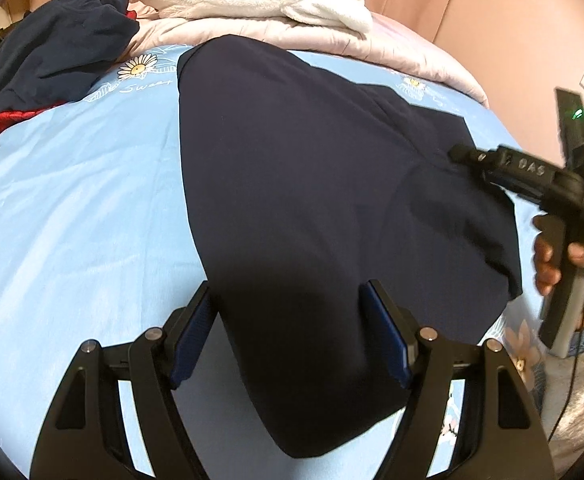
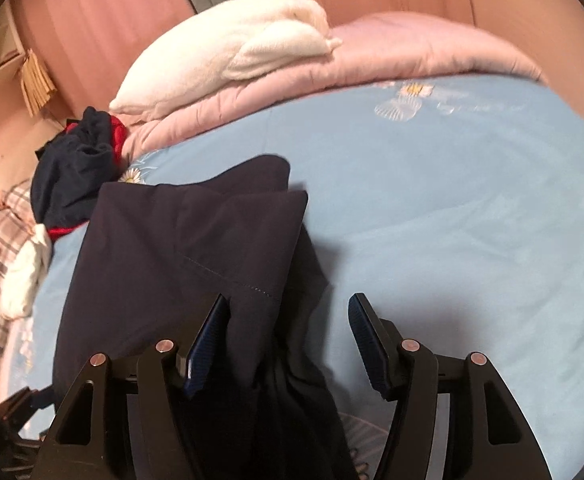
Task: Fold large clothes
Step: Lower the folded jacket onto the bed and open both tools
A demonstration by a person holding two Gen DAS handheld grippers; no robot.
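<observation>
Navy garment (image 1: 304, 184) lies spread flat across the blue bed (image 1: 72, 200), apparently smoothed for its next fold. The left gripper (image 1: 286, 336) hovers at its 6 o'clock hem, fingers open and empty; the right gripper (image 2: 288, 344), fingers likewise spread, straddles the 3 o'clock edge, seemingly ready to pinch it.

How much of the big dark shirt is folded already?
Partly done: the navy garment lies spread on the blue bedsheet, with one edge already doubled over. Right now both tools, left and right, are open around its edges, gripping nothing. More folds remain, and the crumpled clothes pile is untouched.
</observation>
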